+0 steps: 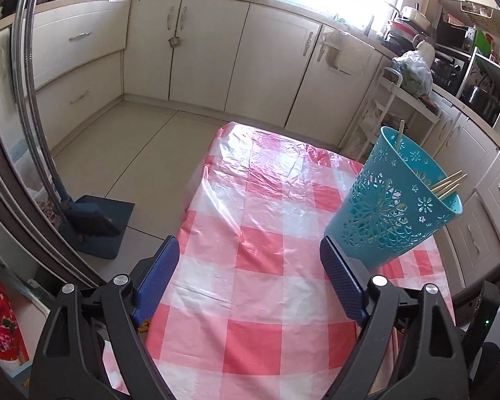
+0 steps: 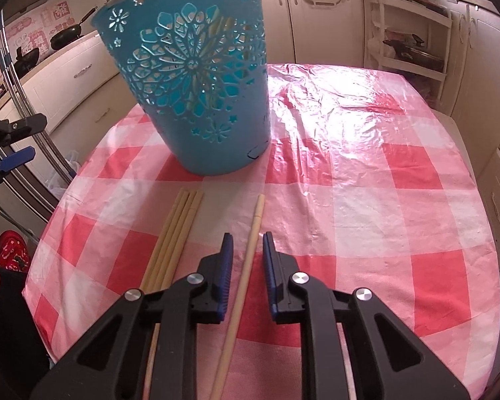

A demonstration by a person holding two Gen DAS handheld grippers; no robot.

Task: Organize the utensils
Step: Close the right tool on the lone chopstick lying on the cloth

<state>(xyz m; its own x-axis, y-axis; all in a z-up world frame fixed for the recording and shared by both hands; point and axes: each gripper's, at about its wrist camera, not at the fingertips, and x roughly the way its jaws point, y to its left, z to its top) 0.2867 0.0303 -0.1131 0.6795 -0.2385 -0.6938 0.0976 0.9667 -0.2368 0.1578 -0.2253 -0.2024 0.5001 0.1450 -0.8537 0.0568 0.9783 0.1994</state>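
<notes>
Chopsticks are waiting in two lots: four pale wooden chopsticks (image 2: 173, 236) lying bunched on the pink-and-white checked plastic tablecloth (image 2: 366, 200), and a single wooden chopstick (image 2: 250, 250) just beside them. I am holding my right gripper (image 2: 246, 263) narrowed around that single one (pads not pressing yet). My left gripper (image 1: 250, 266) is standing wide and empty, near the teal perforated plastic basket (image 1: 393, 206) already holding several sticks.

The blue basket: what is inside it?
Several chopsticks stick above the blue basket's rim. Their lower parts show only partly through the cutouts; its bottom stays hidden.
</notes>
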